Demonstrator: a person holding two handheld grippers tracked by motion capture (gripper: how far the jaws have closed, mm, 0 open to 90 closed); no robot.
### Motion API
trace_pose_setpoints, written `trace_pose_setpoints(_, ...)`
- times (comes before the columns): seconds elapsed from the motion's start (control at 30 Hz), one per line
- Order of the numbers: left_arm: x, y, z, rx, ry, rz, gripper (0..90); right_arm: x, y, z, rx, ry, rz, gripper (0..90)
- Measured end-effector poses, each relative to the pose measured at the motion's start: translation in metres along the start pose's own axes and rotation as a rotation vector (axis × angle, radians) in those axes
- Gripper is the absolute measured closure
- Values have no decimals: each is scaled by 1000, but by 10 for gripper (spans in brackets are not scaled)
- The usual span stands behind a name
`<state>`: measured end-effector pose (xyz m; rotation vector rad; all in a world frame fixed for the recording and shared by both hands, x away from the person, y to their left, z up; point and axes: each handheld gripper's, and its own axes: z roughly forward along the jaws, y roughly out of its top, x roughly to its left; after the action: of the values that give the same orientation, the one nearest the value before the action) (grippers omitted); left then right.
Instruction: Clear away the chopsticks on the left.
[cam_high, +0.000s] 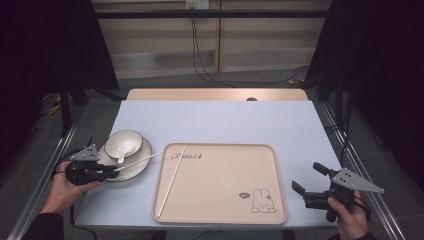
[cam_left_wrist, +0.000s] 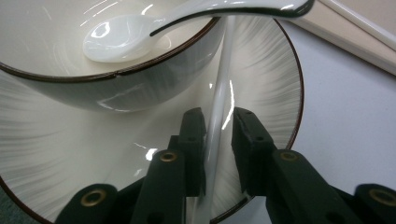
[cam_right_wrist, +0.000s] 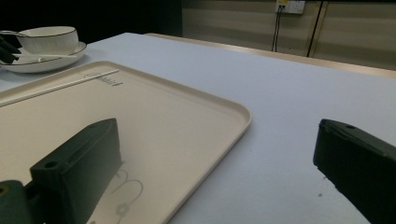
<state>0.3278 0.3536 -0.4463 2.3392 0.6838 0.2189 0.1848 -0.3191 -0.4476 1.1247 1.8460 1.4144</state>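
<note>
A white chopstick (cam_left_wrist: 219, 116) is flanked by the two black jaws of the left gripper (cam_left_wrist: 218, 140) over a plate (cam_left_wrist: 261, 84). A spoon (cam_left_wrist: 135, 35) is held in the bowl (cam_left_wrist: 93, 79).

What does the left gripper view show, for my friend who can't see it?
Two black tongs straddle a thin white stick lying on a white plate, with small gaps beside the stick. A white bowl sits on the plate holding a white spoon, and the corner of a beige tray shows at top right.
</note>
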Motion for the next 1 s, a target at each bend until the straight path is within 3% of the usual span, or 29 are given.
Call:
trace_pose_setpoints(0.2, -1, -1, 1, -1, -17, 9, 838, -1, 0, 0, -4, 2, 16, 4)
trace_pose_setpoints(0.5, -5, -2, 0, 6, -33, -2, 845, 0, 0, 0, 3, 2, -1, 4)
trace_pose_setpoints(1.0, -18, 9, -12, -30, -64, -95, 847, 0, 0, 0, -12, 2, -8, 4)
